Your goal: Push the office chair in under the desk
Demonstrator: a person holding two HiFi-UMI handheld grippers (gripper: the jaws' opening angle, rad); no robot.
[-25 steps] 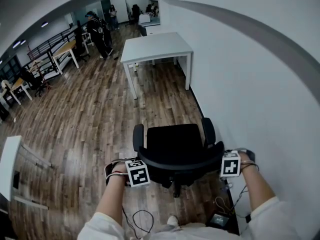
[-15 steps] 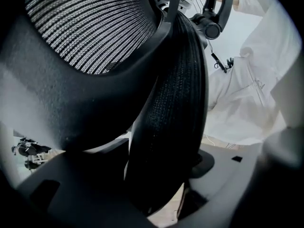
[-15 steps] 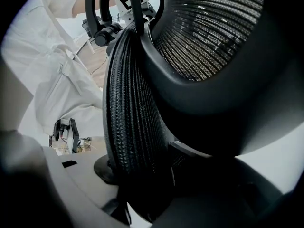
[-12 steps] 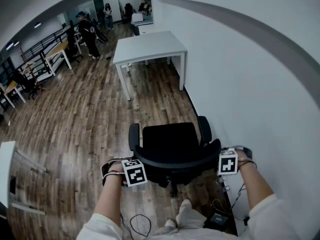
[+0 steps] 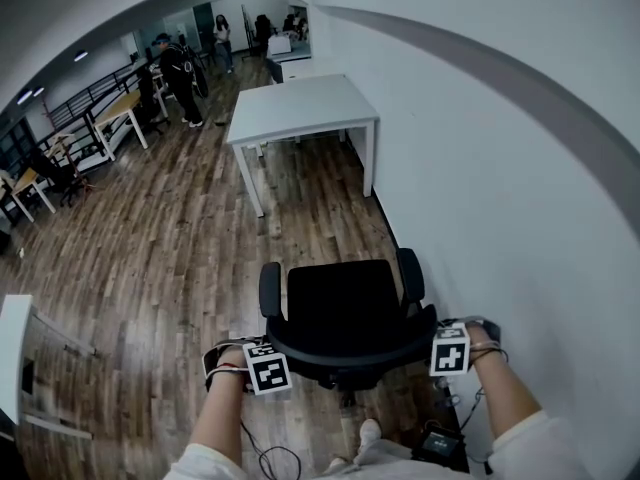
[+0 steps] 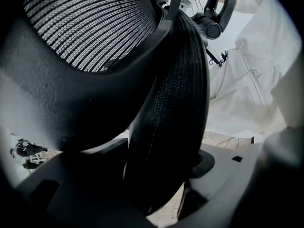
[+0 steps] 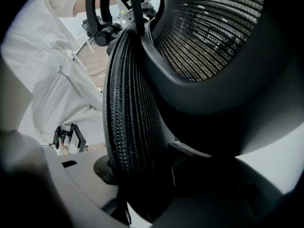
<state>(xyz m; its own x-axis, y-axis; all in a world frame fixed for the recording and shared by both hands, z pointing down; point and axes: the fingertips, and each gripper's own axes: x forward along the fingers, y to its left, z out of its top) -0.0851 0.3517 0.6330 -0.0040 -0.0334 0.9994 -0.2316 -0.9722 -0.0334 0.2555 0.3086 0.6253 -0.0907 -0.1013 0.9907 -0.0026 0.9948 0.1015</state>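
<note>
Wood flooring (image 5: 170,238) runs beneath you. Your left gripper (image 6: 161,189) and right gripper (image 7: 142,194) both point down. Each has its jaws spread wide and clamped on one end of the office chair's (image 5: 345,308) mesh backrest (image 5: 350,353). Just off the right gripper stands the white wall (image 5: 480,168). Well ahead of both grippers, the white desk (image 5: 300,103) sits against that wall, with the chair not yet under it.

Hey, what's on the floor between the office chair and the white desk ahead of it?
Nothing. In the head view, only bare wooden floor runs from the office chair to the white desk.
</note>
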